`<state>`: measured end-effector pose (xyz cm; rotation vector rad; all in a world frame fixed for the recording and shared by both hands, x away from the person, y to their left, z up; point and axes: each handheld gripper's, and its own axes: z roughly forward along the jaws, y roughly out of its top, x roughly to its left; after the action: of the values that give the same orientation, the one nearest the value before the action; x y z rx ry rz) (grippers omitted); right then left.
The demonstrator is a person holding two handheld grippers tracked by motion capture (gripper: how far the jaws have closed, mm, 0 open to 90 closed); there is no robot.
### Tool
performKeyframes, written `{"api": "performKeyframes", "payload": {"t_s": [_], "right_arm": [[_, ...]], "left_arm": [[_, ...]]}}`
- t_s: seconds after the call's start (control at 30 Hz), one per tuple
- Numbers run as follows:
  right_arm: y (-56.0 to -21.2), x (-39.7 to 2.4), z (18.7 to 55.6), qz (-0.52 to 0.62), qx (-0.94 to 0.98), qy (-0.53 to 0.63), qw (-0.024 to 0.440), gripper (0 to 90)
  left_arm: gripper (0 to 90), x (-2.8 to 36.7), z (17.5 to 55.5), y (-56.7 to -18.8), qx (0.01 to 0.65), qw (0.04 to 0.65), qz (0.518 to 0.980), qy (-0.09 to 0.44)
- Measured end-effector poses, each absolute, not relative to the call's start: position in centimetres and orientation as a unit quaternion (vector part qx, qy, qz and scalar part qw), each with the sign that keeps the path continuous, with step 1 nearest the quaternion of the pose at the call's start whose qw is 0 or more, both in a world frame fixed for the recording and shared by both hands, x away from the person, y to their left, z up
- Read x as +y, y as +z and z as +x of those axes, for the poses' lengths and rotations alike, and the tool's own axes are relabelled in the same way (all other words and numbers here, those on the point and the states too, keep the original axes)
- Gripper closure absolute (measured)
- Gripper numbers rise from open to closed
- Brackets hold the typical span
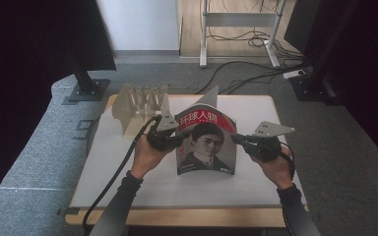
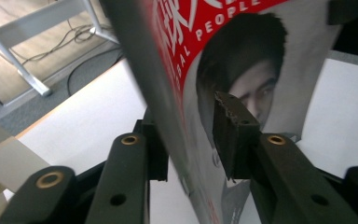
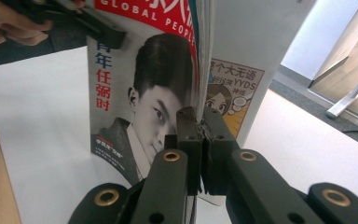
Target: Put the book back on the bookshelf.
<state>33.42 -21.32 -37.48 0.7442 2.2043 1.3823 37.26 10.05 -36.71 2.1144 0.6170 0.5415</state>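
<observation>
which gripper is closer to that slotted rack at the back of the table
Left. The left gripper grips the magazine just in front of the rack; the right gripper pinches the magazine's far edge, farther away.

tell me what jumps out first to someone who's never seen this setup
A magazine with a red masthead and a portrait cover stands upright mid-table, held at its side edges by the left gripper and right gripper. Behind it to the left, a beige slotted rack sits at the table's far edge.

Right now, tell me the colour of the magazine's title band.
Red with white lettering on the magazine, clearest in the high view.
</observation>
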Motion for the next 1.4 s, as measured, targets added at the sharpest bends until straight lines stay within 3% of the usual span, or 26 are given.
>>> {"api": "performKeyframes", "payload": {"t_s": [0.1,0.23,0.5,0.83,1.4], "right_arm": [[-37.5,-21.3,33.5,0.267,0.796,0.499,0.216,86.3],[-37.7,-21.7,33.8,0.276,0.794,0.496,0.217,85.1],[-39.4,-23.2,34.3,0.308,0.790,0.485,0.214,72.9],[-42.5,-23.4,34.4,0.325,0.802,0.463,0.191,49.6],[-48.5,-24.1,34.5,0.364,0.817,0.423,0.148,28.4]], "left_arm": [[81.9,10.2,37.6,-36.4,0.246,0.425,0.849,0.196],[86.7,10.8,37.7,-36.1,0.245,0.442,0.846,0.169],[87.1,12.0,37.4,-35.1,0.243,0.450,0.844,0.162],[87.1,14.2,37.4,-34.5,0.271,0.439,0.843,0.151],[87.1,18.7,37.2,-33.0,0.304,0.438,0.835,0.138]]}}
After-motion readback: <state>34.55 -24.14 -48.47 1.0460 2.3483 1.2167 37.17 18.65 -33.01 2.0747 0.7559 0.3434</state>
